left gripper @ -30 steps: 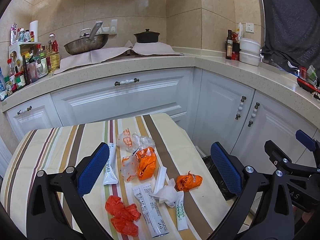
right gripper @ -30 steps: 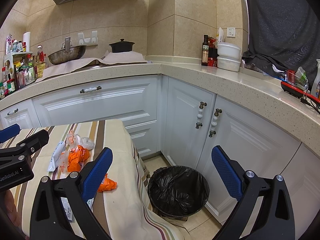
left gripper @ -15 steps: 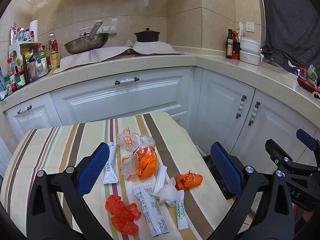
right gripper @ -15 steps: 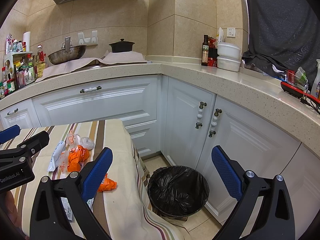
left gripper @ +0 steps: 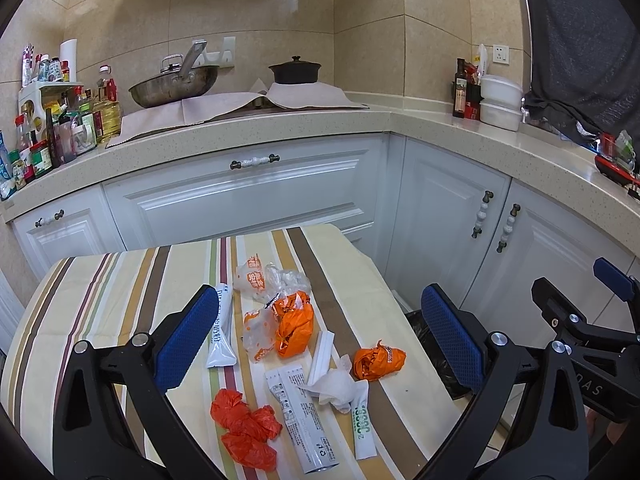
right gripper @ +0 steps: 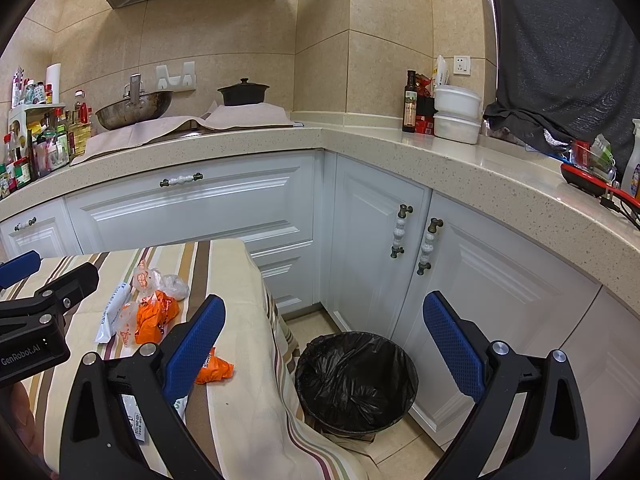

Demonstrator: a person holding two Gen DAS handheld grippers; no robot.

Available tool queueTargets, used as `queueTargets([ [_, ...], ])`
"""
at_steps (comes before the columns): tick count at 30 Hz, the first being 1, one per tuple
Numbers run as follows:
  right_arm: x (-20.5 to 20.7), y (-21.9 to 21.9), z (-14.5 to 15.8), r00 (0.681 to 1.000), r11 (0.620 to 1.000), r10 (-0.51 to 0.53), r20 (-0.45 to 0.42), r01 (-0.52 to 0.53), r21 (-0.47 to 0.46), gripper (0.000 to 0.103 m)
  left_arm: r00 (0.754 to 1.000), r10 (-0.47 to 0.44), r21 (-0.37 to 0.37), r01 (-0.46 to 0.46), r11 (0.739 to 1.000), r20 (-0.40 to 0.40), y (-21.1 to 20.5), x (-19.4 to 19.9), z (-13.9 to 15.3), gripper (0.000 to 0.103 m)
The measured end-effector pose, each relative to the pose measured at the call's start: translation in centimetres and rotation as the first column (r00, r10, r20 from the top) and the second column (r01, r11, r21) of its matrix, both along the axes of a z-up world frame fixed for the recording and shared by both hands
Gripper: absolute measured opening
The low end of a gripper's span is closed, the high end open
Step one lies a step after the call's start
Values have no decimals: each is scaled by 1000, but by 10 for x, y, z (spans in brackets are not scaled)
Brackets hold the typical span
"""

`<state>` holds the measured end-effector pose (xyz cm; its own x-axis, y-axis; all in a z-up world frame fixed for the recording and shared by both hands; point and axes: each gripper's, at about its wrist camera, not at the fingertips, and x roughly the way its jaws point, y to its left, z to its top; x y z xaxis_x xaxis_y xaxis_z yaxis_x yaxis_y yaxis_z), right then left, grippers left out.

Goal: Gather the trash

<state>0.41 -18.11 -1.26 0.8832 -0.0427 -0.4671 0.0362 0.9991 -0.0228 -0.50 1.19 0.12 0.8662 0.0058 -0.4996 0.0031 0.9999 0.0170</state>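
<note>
Several pieces of trash lie on the striped tablecloth (left gripper: 100, 296): a crumpled orange wrapper (left gripper: 295, 324), a smaller orange wrapper (left gripper: 378, 362), a red plastic bag (left gripper: 244, 424), a white tissue (left gripper: 334, 386), white sachets (left gripper: 302, 420) and clear printed bags (left gripper: 260, 276). My left gripper (left gripper: 320, 344) is open and empty above this trash. My right gripper (right gripper: 324, 348) is open and empty, held over the table's right edge and the black-lined bin (right gripper: 356, 380) on the floor. The orange wrappers also show in the right wrist view (right gripper: 154, 316).
White cabinets (right gripper: 240, 208) and a speckled counter (right gripper: 460, 160) wrap around behind and to the right. On the counter stand a wok (left gripper: 172, 88), a black pot (left gripper: 295, 73), bottles (left gripper: 60, 128) and white containers (right gripper: 456, 114). The bin sits between table and cabinets.
</note>
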Motion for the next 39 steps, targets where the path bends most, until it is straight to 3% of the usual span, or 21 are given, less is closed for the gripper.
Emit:
queueTargets([
  [21, 0, 4, -3, 1000, 1000, 9, -10, -9, 5, 96, 1000, 12, 13, -12, 1000, -12, 5, 0, -5, 99],
  [34, 4, 48, -48, 987, 991, 133, -93, -133, 5, 96, 986, 108, 34, -104, 994, -129, 59, -11, -56, 98],
  [39, 1, 63, -68, 978, 986, 163, -134, -164, 6, 96, 974, 138, 46, -132, 990, -180, 74, -23, -81, 89],
])
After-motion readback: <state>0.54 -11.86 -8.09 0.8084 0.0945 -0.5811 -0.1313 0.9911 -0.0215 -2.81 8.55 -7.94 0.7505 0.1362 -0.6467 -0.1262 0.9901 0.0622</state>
